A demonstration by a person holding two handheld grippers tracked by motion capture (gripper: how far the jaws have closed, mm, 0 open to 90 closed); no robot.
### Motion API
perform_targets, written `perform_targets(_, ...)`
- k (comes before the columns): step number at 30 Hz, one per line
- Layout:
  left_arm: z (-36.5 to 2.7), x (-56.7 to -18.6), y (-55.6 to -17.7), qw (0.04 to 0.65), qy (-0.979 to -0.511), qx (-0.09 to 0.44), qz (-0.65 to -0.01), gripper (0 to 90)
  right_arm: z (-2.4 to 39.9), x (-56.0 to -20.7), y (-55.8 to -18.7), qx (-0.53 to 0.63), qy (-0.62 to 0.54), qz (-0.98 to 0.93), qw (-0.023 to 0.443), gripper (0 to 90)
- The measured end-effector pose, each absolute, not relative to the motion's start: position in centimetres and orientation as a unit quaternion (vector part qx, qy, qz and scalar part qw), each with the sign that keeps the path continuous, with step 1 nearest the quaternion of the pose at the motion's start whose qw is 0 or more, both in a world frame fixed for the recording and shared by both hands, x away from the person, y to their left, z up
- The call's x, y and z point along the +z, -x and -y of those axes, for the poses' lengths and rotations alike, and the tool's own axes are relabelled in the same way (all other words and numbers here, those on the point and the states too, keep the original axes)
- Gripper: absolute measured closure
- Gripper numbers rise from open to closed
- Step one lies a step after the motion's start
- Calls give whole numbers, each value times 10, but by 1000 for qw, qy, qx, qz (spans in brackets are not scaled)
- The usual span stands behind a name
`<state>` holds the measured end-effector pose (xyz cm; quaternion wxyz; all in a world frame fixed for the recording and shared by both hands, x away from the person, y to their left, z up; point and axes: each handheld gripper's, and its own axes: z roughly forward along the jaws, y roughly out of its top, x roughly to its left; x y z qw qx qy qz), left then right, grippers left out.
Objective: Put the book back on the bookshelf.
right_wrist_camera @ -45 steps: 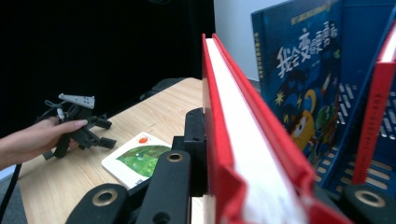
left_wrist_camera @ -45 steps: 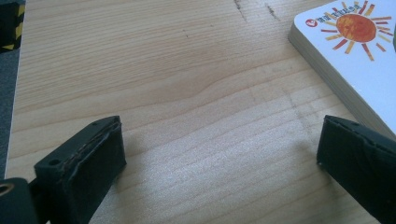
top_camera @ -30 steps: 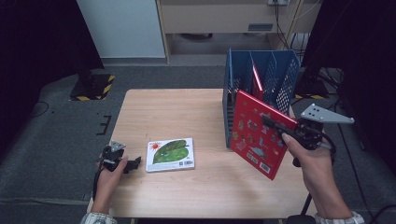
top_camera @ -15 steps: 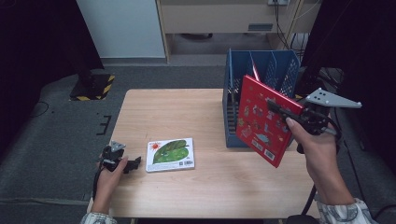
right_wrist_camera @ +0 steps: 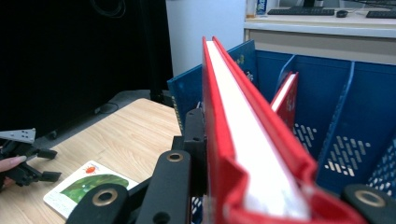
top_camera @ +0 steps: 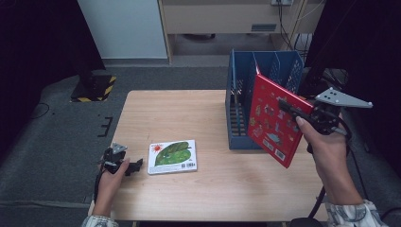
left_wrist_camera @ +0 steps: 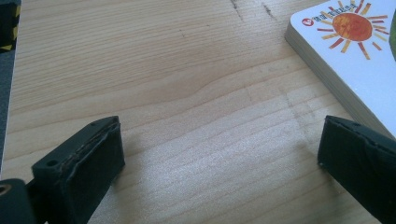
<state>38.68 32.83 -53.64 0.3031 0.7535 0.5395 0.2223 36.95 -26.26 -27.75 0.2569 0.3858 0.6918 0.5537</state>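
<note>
A red book (top_camera: 276, 118) hangs tilted in the air in front of the blue file rack (top_camera: 241, 94), and my right gripper (top_camera: 289, 107) is shut on its right edge. In the right gripper view the red book (right_wrist_camera: 243, 140) stands edge-on between the jaws, its top near the rack (right_wrist_camera: 364, 107). A second red book (right_wrist_camera: 287, 100) stands in one slot of the rack. A white book with a green leaf (top_camera: 172, 156) lies flat on the table. Just left of it my left gripper (top_camera: 135, 166) rests on the wood, open with nothing between its pads (left_wrist_camera: 79, 172).
The wooden table (top_camera: 189, 113) has bare room at its middle and back left. The rack stands at the right rear part of the table. A white cabinet (top_camera: 125, 28) and a desk stand beyond the table. Dark floor surrounds the table.
My right gripper has lifted the red book and carried it a little to the right, higher against the rack. The left gripper and the leaf book have not moved.
</note>
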Motion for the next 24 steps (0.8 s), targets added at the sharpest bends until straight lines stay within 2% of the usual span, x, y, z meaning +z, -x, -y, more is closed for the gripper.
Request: perform_targets(24,-328,-536,-387,303,-753,222,-540,0,294,-278,-371,540,-415,-678,278,791)
